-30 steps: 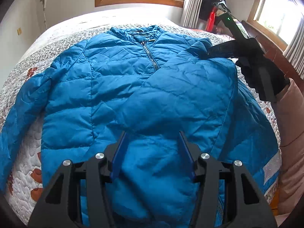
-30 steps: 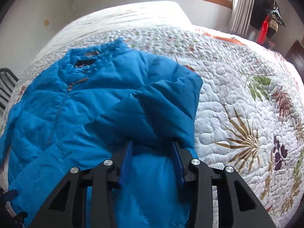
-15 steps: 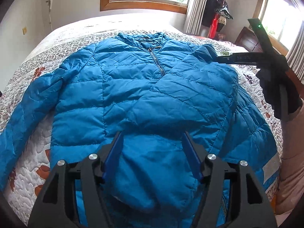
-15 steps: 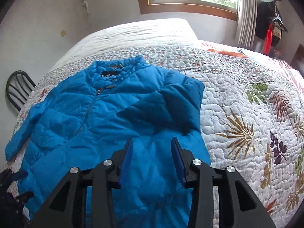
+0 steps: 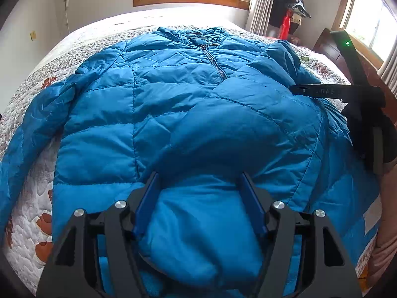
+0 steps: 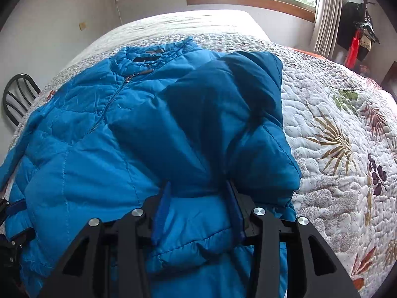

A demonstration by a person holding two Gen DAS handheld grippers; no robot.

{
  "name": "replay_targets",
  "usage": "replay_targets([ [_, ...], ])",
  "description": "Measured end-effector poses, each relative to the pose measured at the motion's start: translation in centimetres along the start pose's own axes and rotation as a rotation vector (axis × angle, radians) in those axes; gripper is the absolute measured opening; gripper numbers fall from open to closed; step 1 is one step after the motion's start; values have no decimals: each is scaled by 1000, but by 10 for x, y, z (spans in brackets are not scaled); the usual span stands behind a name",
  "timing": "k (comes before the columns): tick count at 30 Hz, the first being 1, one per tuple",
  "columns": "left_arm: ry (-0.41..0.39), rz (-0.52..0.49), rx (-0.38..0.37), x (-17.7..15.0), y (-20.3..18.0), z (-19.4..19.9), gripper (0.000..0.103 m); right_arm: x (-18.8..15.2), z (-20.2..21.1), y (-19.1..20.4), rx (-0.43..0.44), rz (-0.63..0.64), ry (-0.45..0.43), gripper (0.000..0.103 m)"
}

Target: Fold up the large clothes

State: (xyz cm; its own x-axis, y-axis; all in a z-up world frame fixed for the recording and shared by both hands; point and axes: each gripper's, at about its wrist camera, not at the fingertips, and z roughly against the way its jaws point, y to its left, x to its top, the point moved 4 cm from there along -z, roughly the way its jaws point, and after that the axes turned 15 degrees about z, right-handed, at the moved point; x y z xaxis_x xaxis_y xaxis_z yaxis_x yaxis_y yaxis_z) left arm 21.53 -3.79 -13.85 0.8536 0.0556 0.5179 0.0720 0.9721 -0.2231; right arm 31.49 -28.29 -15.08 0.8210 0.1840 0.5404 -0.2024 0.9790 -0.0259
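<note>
A blue puffer jacket (image 5: 153, 104) lies front up on the quilted bed (image 5: 22, 198), collar toward the window. Its right sleeve (image 5: 248, 134) is folded across the chest; the left sleeve (image 5: 32, 124) lies stretched out to the side. My left gripper (image 5: 199, 176) is open, its blue-padded fingers straddling the folded sleeve's cuff end near the hem. My right gripper (image 6: 197, 186) is open over the folded sleeve (image 6: 218, 104) near the jacket's right edge; it also shows in the left wrist view (image 5: 322, 90) at the jacket's right side.
The floral quilt (image 6: 335, 149) spreads to the right of the jacket. A dark chair (image 6: 17, 99) stands left of the bed. A coat rack with red and black items (image 6: 357, 42) stands by the window. A dark wooden headboard (image 5: 327, 47) is at the right.
Both grippers have dropped closer onto the jacket. The right gripper moved forward over the folded sleeve, and the sleeve fabric now bulges up between its fingers.
</note>
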Motion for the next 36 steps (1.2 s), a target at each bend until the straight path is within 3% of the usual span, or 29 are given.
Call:
replay_targets([
  [7, -55, 1, 10, -7, 0, 27, 67, -8, 45, 27, 29, 33, -77, 45],
  [13, -46, -12, 39, -10, 3, 16, 68, -19, 21, 29, 56, 13, -22, 45],
  [27, -41, 10, 28, -7, 9, 12, 69, -26, 25, 24, 89, -5, -78, 45],
  [36, -50, 10, 38, -3, 12, 11, 70, -34, 33, 24, 104, 90, -85, 47],
])
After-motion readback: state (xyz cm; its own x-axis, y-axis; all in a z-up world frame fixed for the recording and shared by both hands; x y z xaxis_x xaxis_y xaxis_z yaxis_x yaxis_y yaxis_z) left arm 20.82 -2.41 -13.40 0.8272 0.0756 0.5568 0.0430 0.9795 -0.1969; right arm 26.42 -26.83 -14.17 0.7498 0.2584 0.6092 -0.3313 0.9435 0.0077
